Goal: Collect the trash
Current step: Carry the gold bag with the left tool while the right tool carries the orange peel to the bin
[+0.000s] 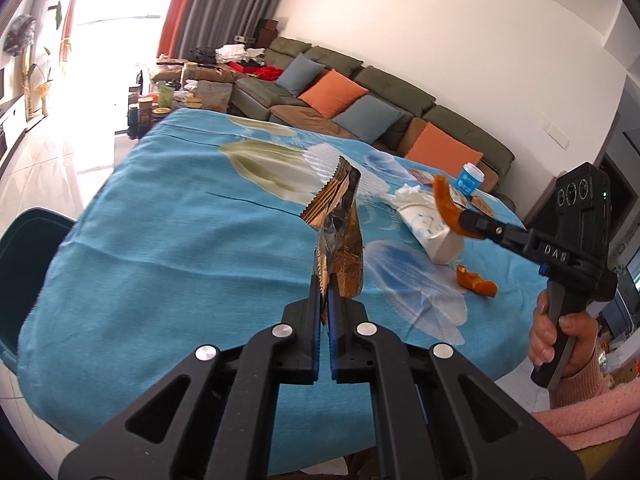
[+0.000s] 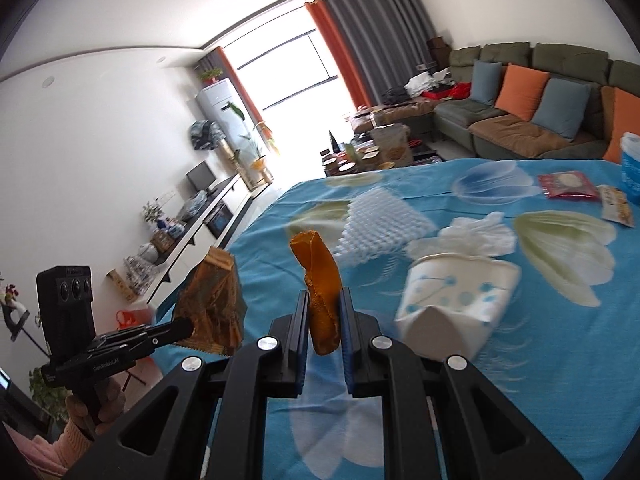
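My left gripper [image 1: 324, 284] is shut on a crumpled gold foil wrapper [image 1: 340, 224] and holds it up above the blue tablecloth [image 1: 160, 240]; the wrapper also shows in the right wrist view [image 2: 214, 304]. My right gripper [image 2: 325, 300] is shut on a piece of orange peel [image 2: 318, 280], lifted off the cloth; the left wrist view shows this peel [image 1: 444, 208] at the right. A tipped white paper cup [image 2: 452, 304] stuffed with tissue lies on the cloth right of the right gripper. Another peel piece [image 1: 474, 280] lies near the table's edge.
A white foam net [image 2: 384, 220], a red packet [image 2: 568, 186], a snack wrapper [image 2: 618, 204] and a blue tub [image 1: 470, 178] lie on the cloth. A dark green bin [image 1: 24, 248] stands at the table's left. A sofa [image 1: 360, 96] runs behind.
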A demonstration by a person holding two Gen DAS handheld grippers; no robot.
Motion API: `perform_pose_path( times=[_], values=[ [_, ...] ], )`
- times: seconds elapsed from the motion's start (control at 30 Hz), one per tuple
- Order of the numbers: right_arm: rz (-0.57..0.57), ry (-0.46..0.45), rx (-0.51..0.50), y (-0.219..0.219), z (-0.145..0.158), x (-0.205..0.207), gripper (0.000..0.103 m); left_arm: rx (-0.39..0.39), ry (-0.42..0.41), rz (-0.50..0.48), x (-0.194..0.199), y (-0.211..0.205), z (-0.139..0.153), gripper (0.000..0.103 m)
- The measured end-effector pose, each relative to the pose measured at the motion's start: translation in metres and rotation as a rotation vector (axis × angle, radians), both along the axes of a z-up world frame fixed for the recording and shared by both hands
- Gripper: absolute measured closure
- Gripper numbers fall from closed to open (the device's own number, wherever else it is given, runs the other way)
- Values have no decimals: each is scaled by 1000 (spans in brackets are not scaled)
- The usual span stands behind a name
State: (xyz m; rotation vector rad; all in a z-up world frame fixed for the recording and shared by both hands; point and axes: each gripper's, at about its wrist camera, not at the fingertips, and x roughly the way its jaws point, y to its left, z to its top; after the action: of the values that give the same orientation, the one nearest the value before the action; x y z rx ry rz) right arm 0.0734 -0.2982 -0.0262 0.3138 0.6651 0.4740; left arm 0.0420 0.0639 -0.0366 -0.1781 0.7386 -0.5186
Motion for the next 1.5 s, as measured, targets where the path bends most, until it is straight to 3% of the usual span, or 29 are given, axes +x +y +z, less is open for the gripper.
perform_pose_path(
  times=[0.43, 1.5],
  values=[
    [168, 29, 1, 68, -6, 14, 90, 10, -19, 91, -7, 33, 8, 100],
    [407, 35, -18, 174, 1, 44, 90, 19, -38, 340, -31, 129, 21, 100]
  ],
)
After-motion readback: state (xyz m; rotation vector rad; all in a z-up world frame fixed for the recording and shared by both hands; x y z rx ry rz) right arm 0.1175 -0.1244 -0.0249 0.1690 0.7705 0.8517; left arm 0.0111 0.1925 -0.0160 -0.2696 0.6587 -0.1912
